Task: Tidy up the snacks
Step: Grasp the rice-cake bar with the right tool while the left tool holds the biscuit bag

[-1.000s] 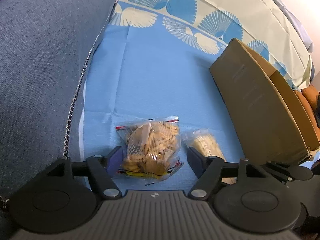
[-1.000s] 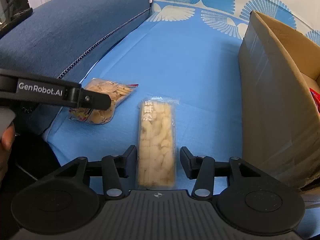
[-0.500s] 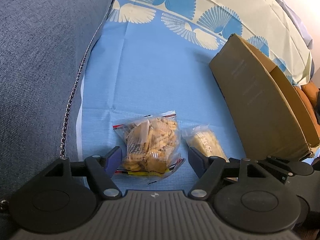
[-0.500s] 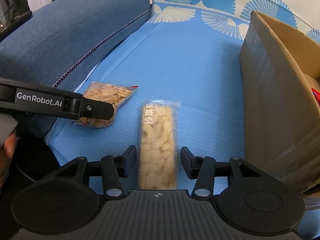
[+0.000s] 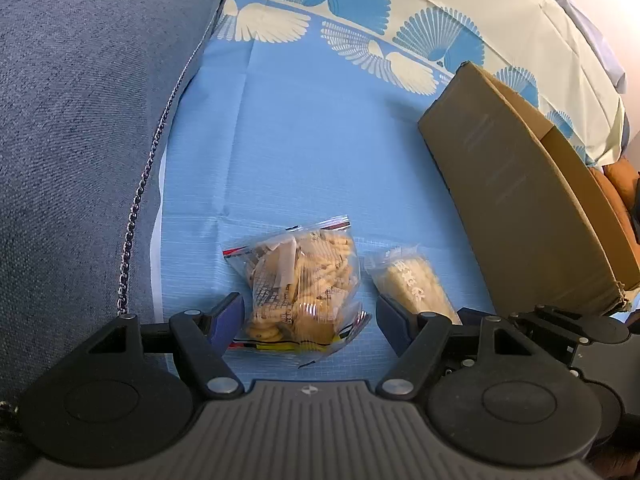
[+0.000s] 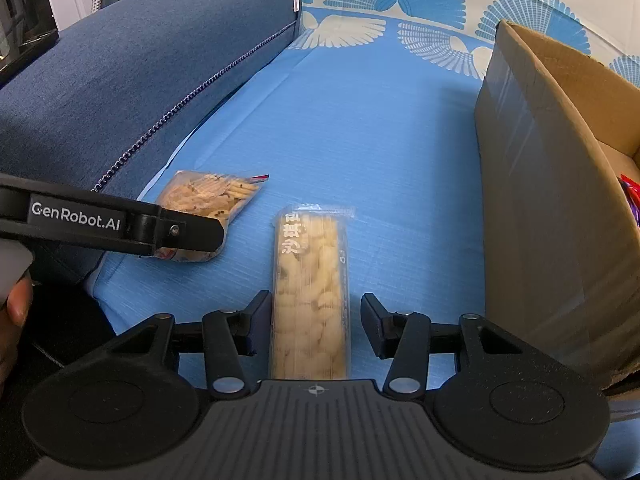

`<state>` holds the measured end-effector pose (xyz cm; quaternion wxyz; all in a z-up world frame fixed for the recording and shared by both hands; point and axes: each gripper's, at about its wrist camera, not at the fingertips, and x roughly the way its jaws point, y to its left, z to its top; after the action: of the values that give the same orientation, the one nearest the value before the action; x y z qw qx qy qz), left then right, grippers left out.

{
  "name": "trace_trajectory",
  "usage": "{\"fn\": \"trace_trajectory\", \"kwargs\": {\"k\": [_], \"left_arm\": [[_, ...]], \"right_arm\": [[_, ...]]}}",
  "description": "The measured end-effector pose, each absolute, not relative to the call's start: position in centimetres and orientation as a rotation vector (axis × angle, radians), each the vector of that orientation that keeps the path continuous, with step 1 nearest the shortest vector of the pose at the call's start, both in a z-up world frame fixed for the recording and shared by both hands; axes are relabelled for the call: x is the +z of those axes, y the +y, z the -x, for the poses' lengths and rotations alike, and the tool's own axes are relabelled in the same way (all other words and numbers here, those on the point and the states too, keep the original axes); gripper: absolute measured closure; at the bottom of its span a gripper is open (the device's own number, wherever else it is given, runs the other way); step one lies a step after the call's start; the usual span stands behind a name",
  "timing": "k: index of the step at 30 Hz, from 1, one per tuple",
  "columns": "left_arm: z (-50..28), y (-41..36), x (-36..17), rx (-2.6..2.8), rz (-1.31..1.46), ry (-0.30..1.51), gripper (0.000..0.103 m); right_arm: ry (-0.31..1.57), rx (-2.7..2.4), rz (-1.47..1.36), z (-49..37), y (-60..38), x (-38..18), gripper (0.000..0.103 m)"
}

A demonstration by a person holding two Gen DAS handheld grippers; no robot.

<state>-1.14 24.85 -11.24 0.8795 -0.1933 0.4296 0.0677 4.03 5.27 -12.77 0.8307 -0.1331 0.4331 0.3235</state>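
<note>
A clear zip bag of biscuits lies on the blue cloth. My left gripper is open, its fingers on either side of the bag's near end. The bag also shows in the right wrist view, partly behind the left gripper's arm. A long clear pack of pale snacks lies lengthwise between the open fingers of my right gripper. The same pack shows in the left wrist view, right of the zip bag. An open cardboard box stands to the right.
A dark blue sofa armrest with a chain trim rises on the left. The blue cloth with a fan pattern covers the seat and backrest. Something red and purple lies inside the box. The box also shows in the left wrist view.
Both grippers have drawn back slightly; the snacks sit a little farther forward in each view. The grippers' openings have not changed.
</note>
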Motion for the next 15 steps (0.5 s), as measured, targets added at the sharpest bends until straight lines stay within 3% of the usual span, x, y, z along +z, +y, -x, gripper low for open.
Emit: {"fn": "trace_trajectory", "kwargs": {"k": [15], "left_arm": [[1.07,24.63,-11.46,0.143,0.394,0.9,0.026]], "right_arm": [[0.919,0.691,0.284,-3.96,5.42,-12.69,0.054]]}}
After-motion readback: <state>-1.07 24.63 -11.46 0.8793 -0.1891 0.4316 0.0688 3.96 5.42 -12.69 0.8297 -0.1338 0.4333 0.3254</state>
